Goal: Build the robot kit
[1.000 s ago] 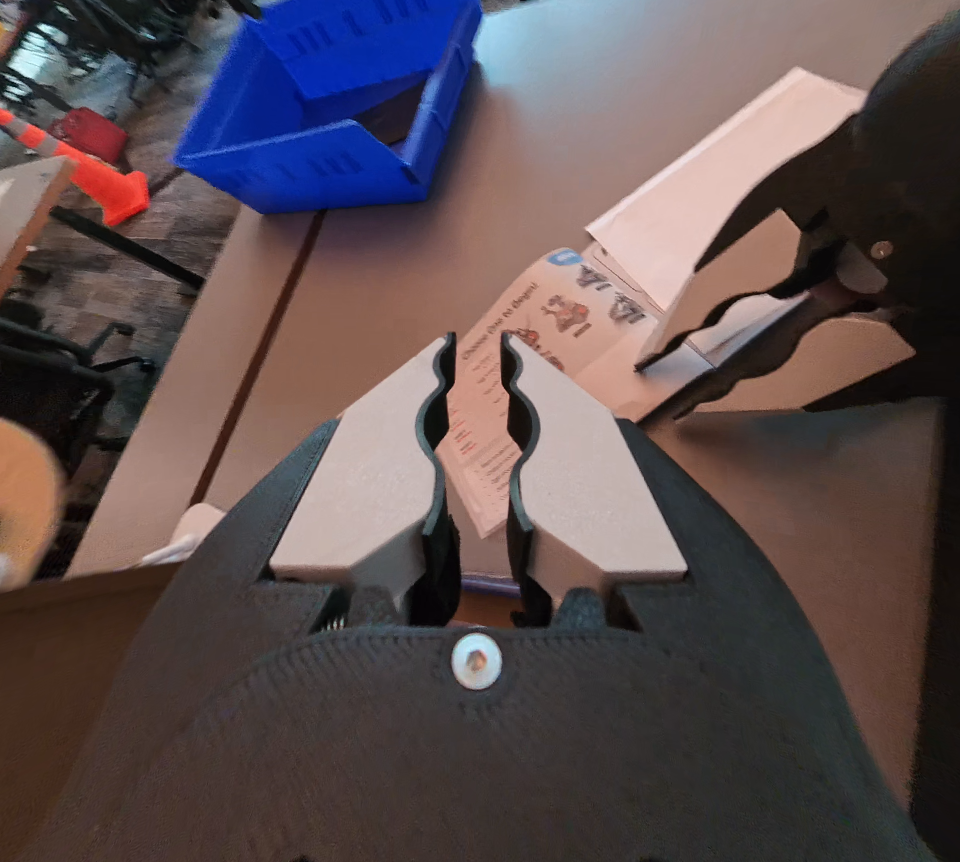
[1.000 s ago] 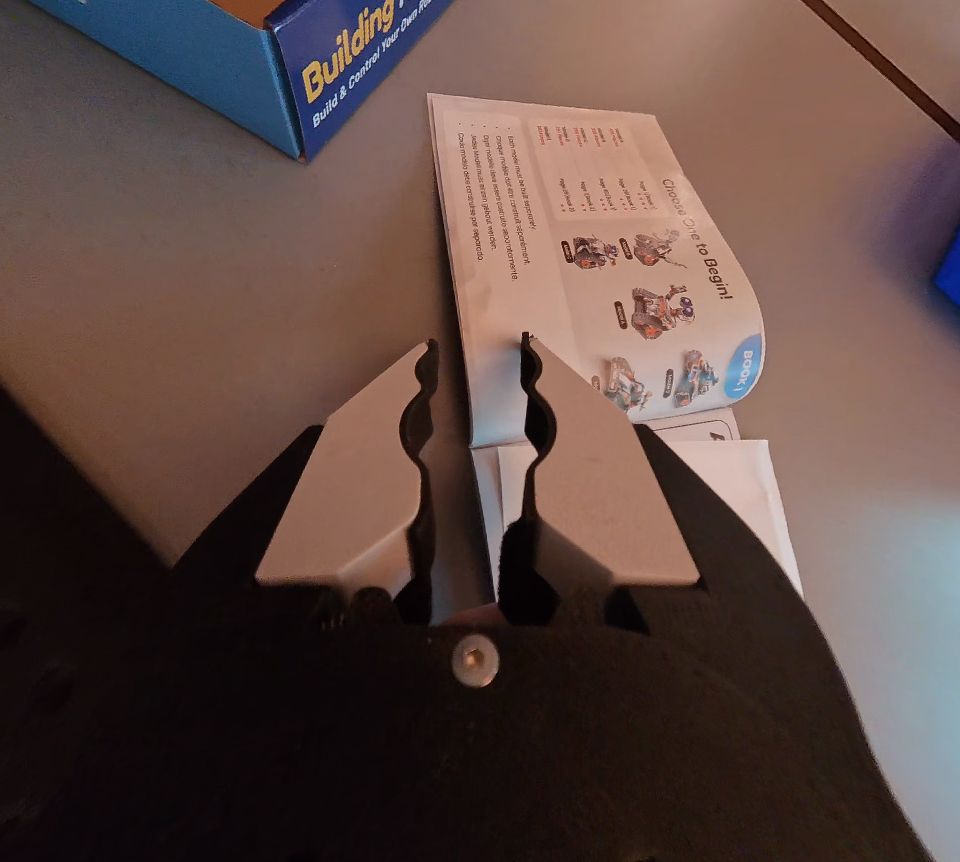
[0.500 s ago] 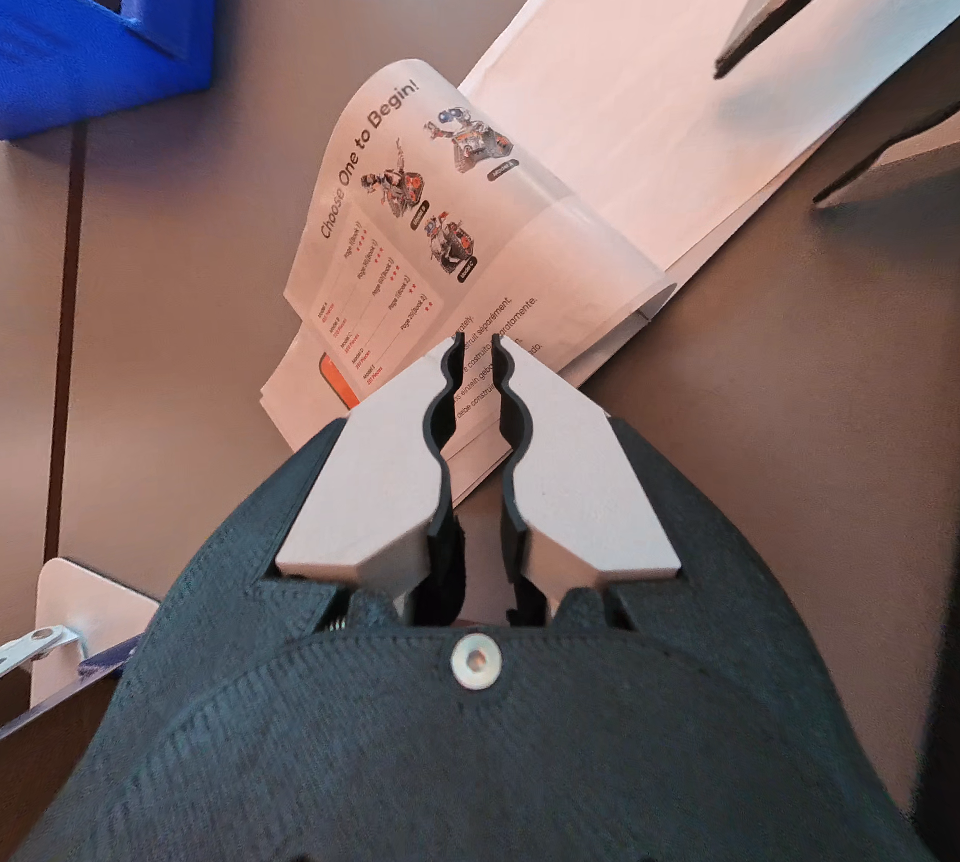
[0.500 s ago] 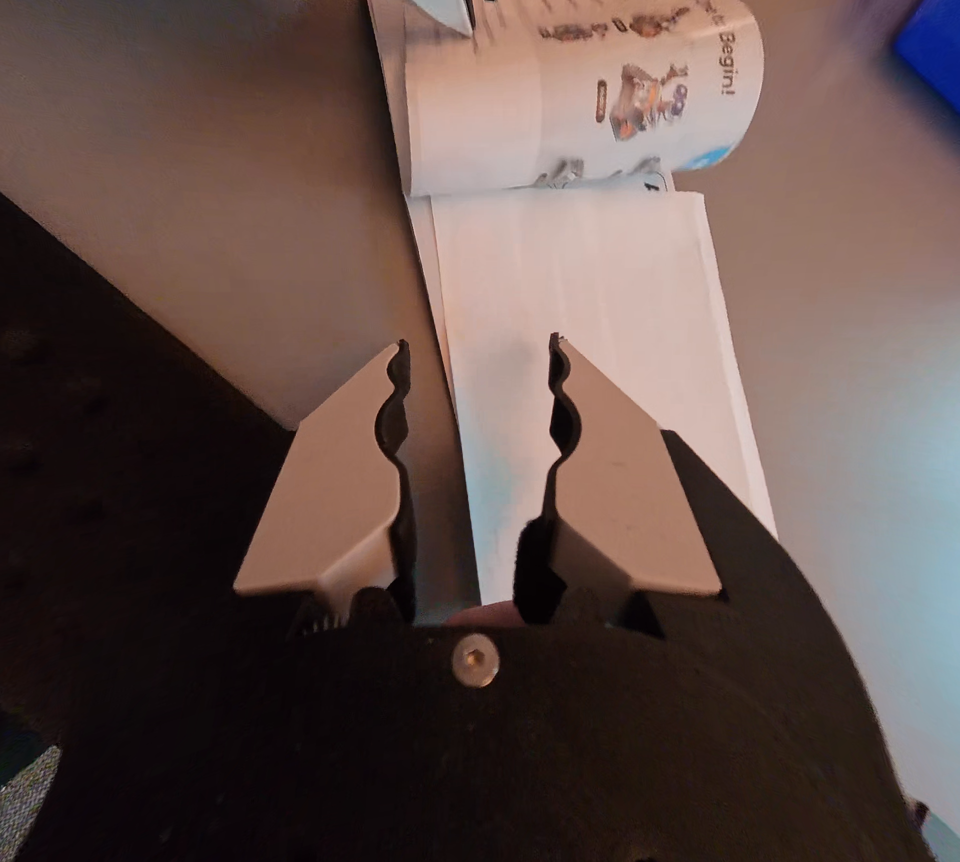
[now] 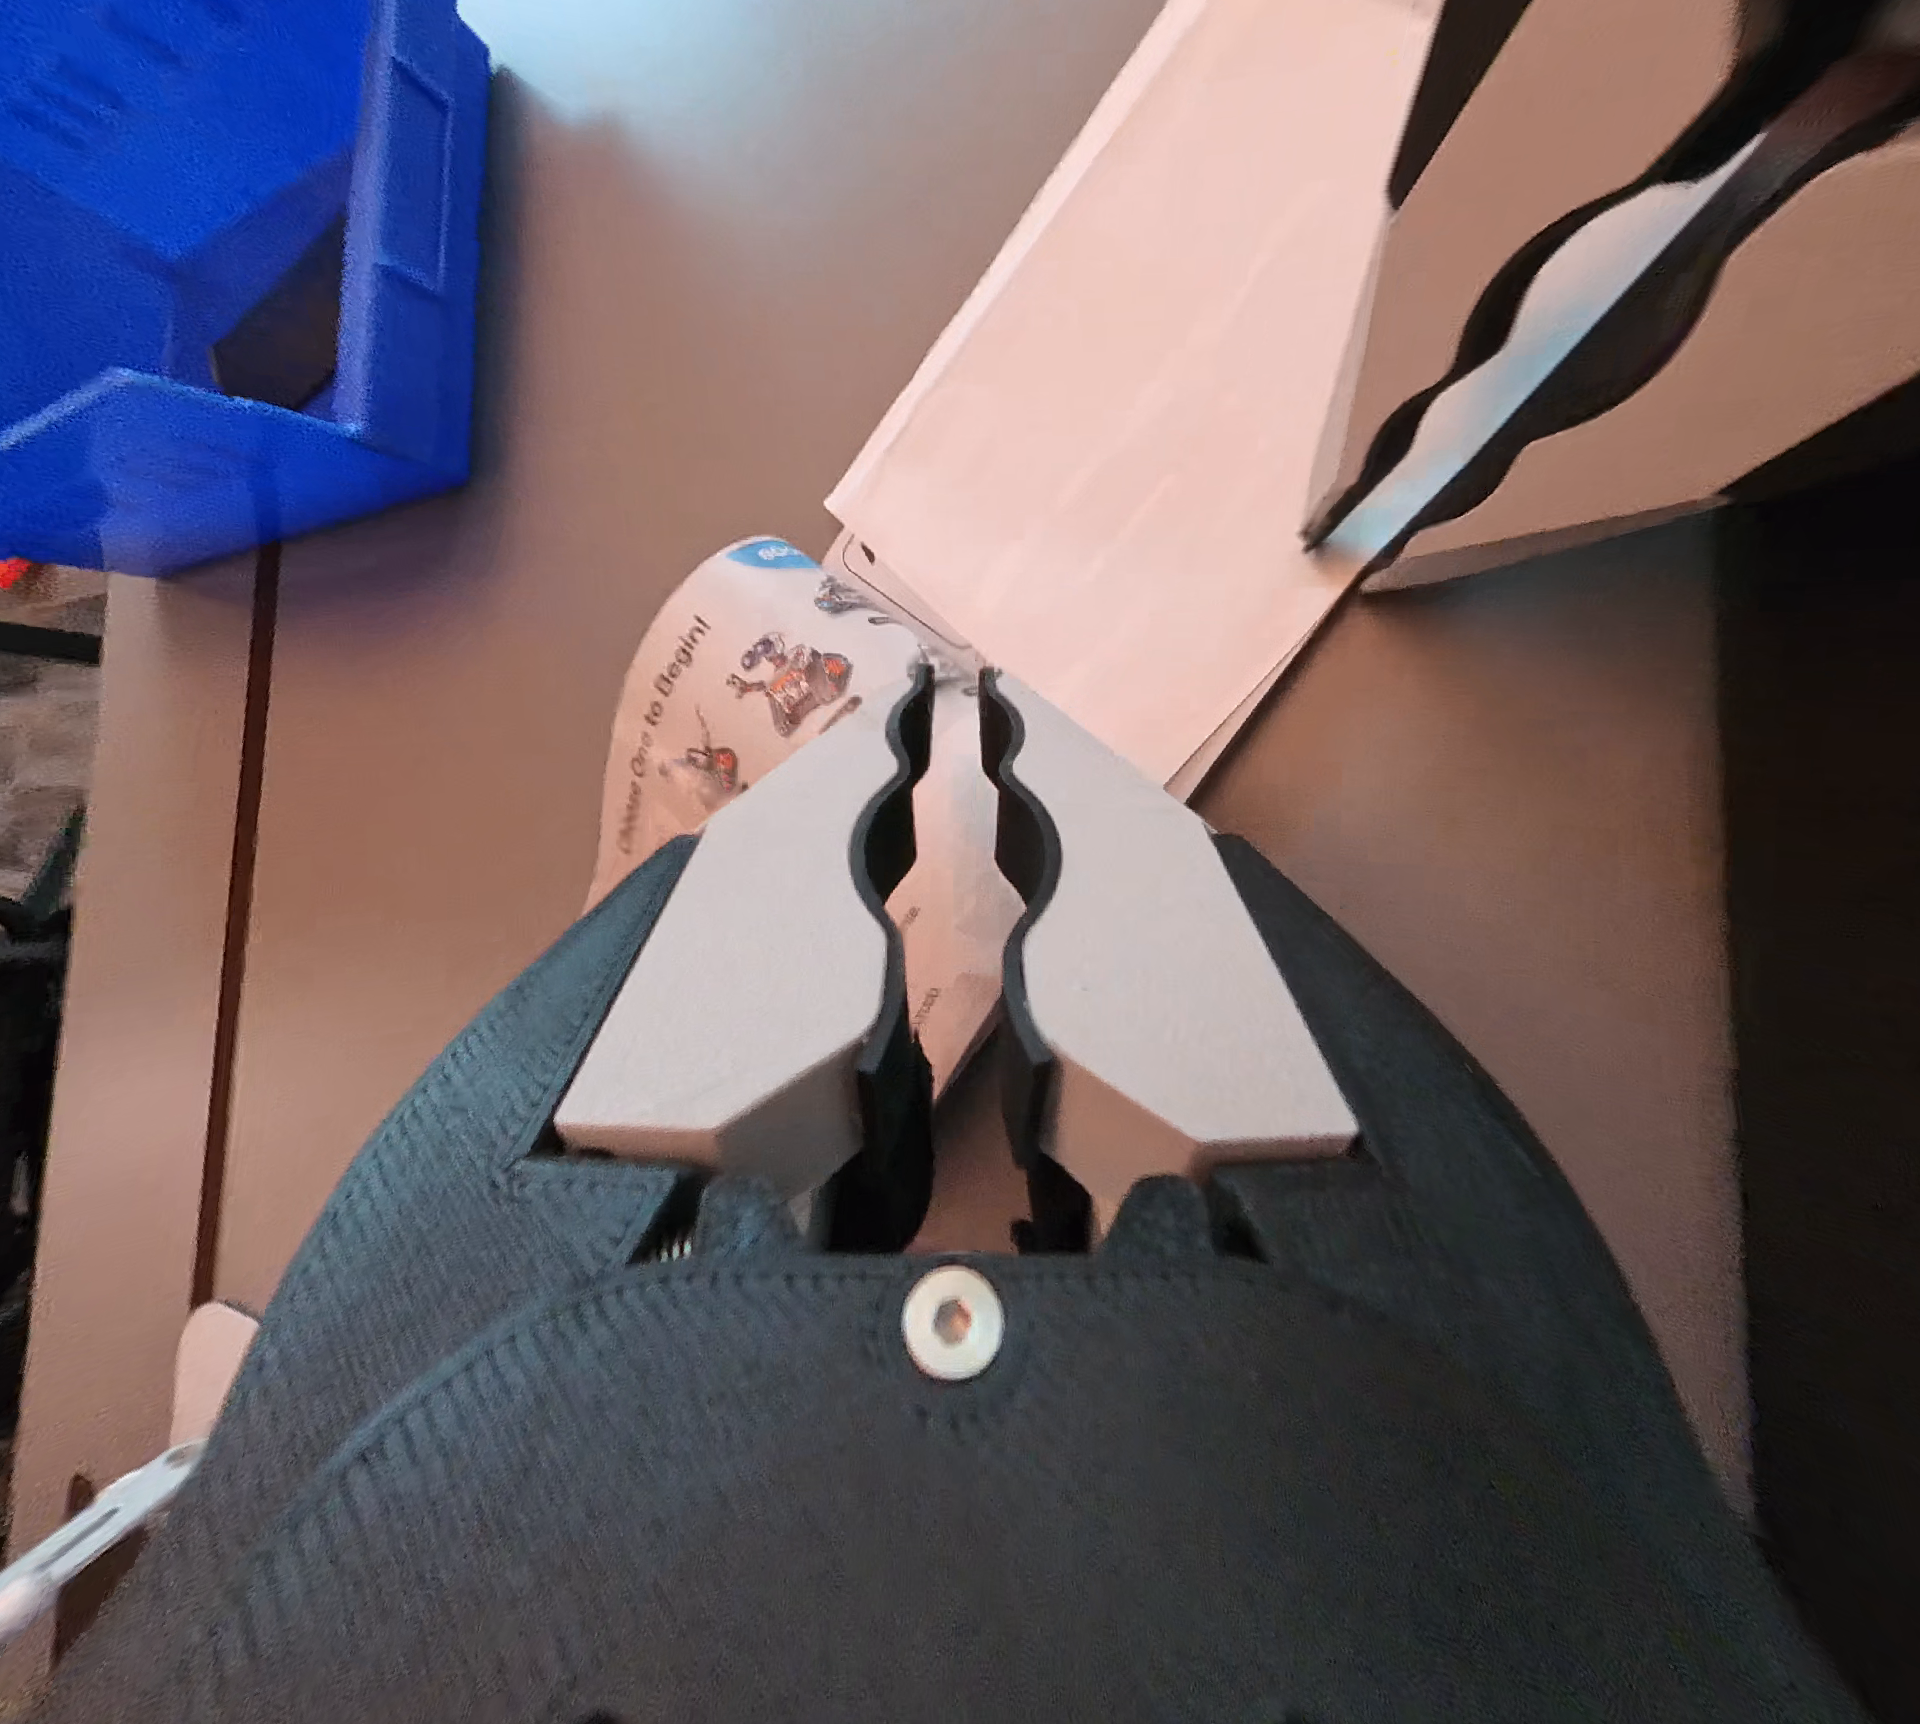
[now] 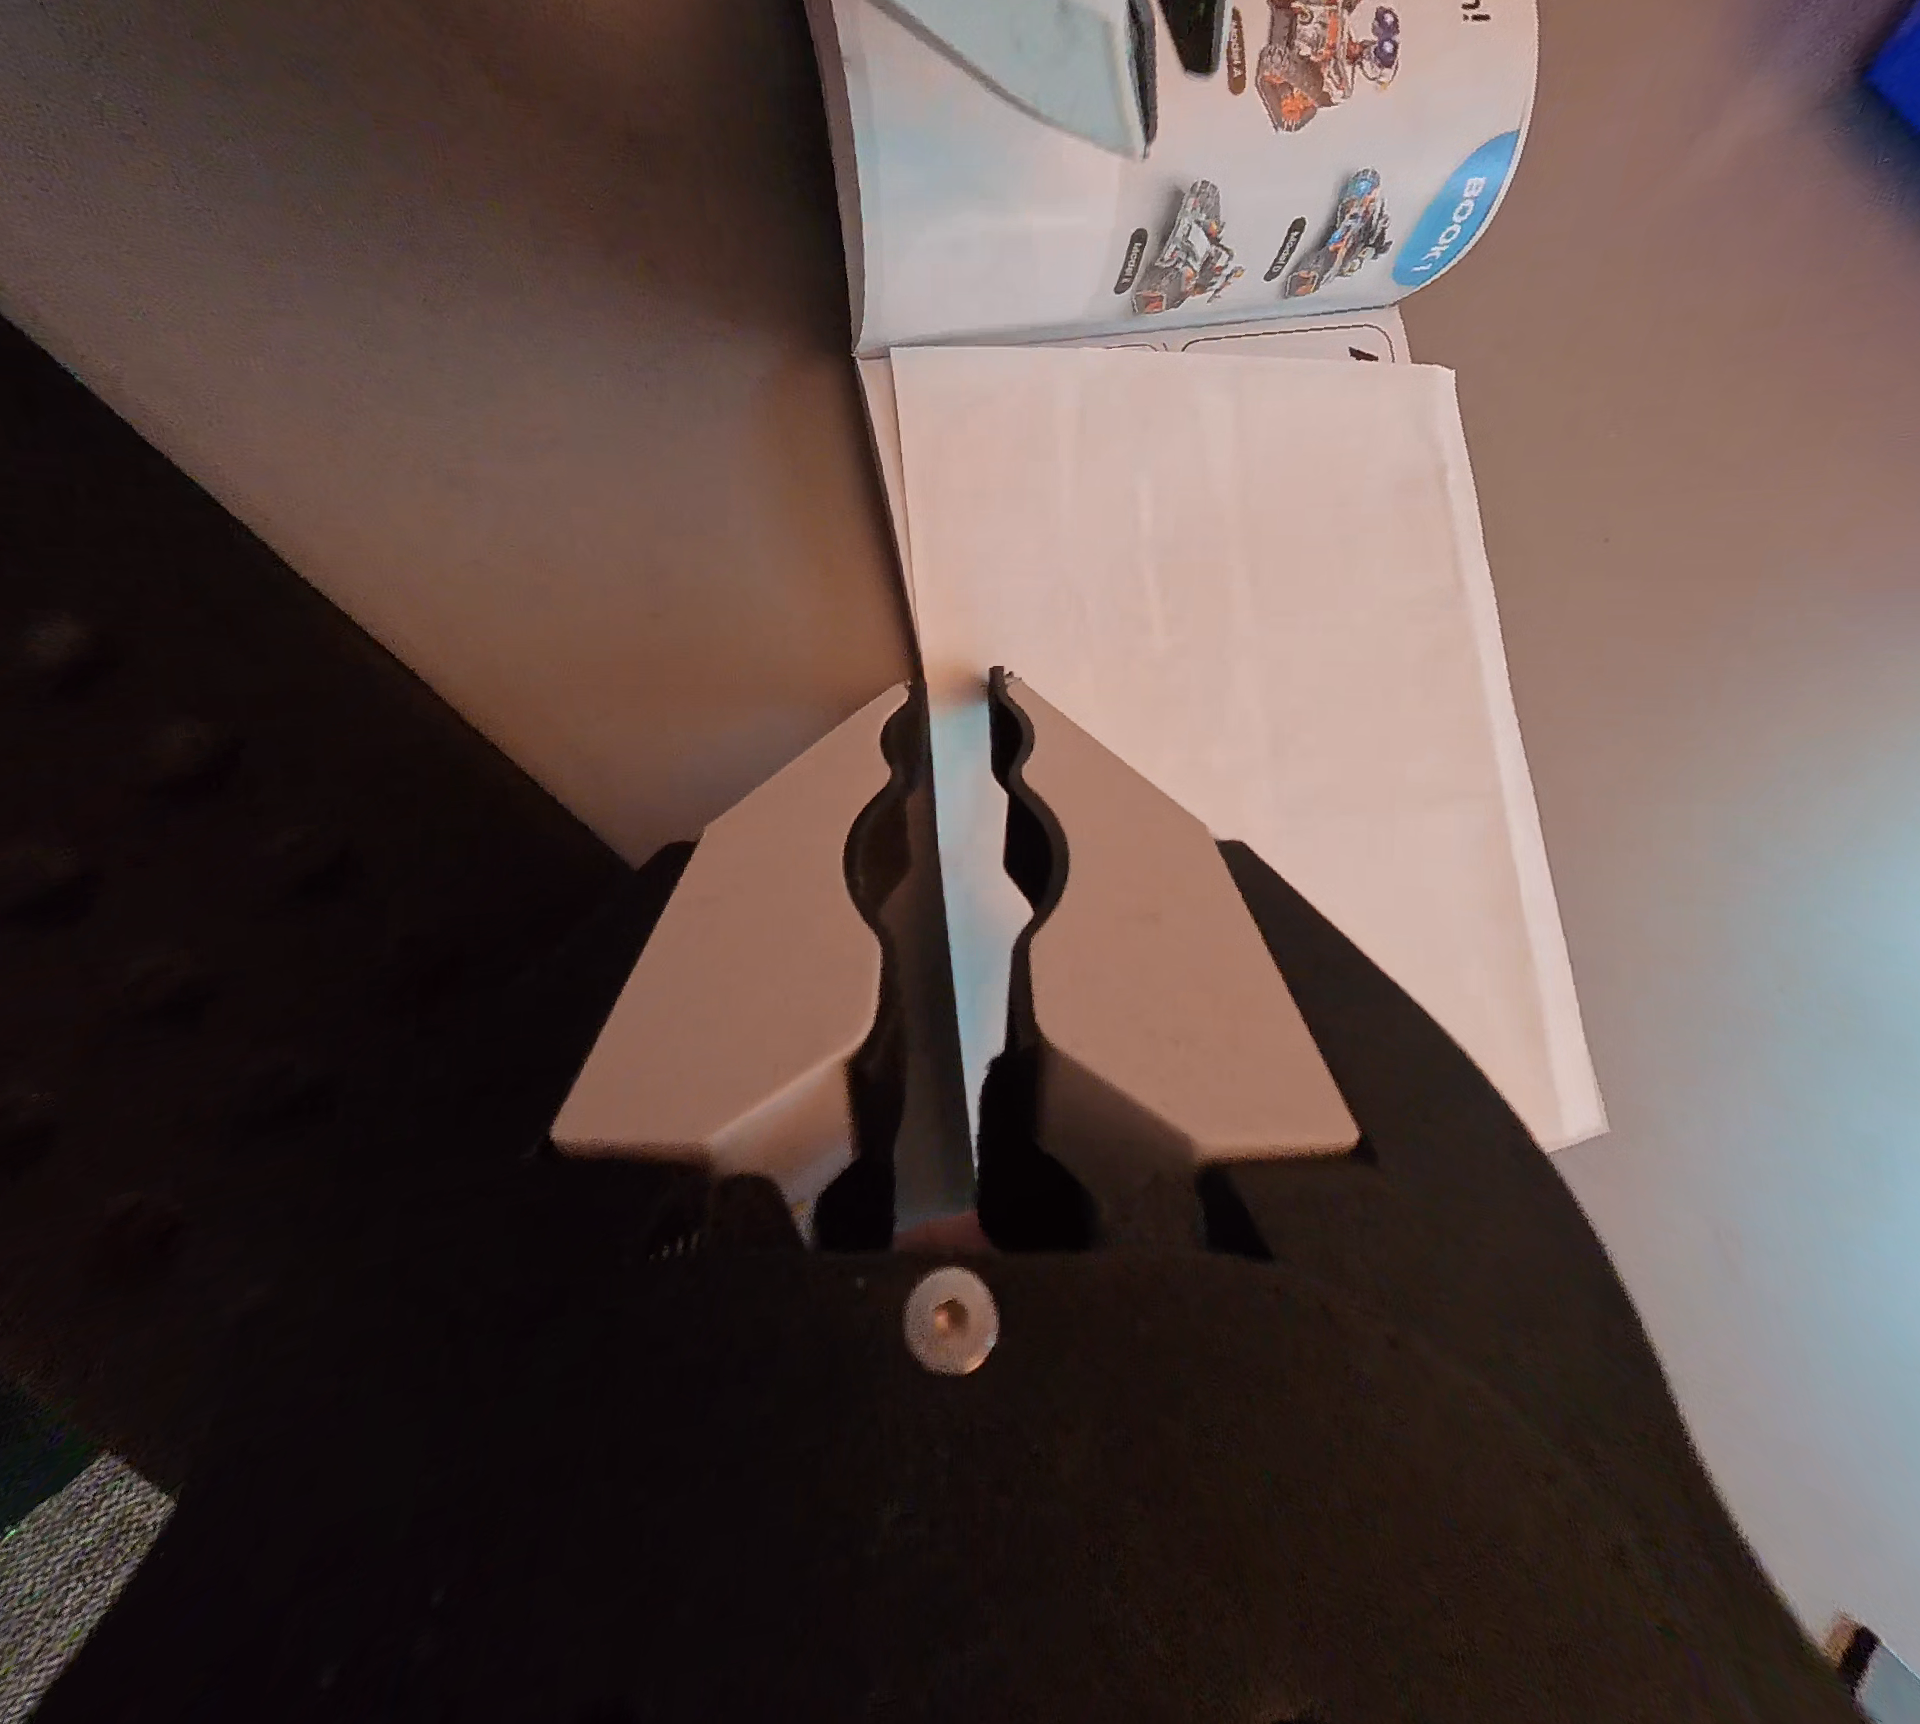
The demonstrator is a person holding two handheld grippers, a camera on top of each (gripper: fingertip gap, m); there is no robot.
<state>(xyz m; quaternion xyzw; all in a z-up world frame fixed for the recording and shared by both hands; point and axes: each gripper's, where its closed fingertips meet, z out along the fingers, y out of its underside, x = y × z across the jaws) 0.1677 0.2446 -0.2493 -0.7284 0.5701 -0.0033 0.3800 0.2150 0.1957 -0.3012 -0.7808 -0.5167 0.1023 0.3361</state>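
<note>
Left wrist view: the left gripper (image 5: pixel 954 687), jaws now nearly closed on the booklet (image 5: pixel 748 687) page, has lifted it from the white envelope (image 5: pixel 1122 386); a blue bin (image 5: pixel 229 178) sits beyond on the table (image 5: pixel 675 116).

Right wrist view: the right gripper (image 6: pixel 954 682), narrower than before, pinches the envelope's (image 6: pixel 1195 687) near edge; no bin visible.

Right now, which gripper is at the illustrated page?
The left gripper: its tips sit over the curled illustrated page. The right gripper is at the edge of the plain white sheet.
</note>
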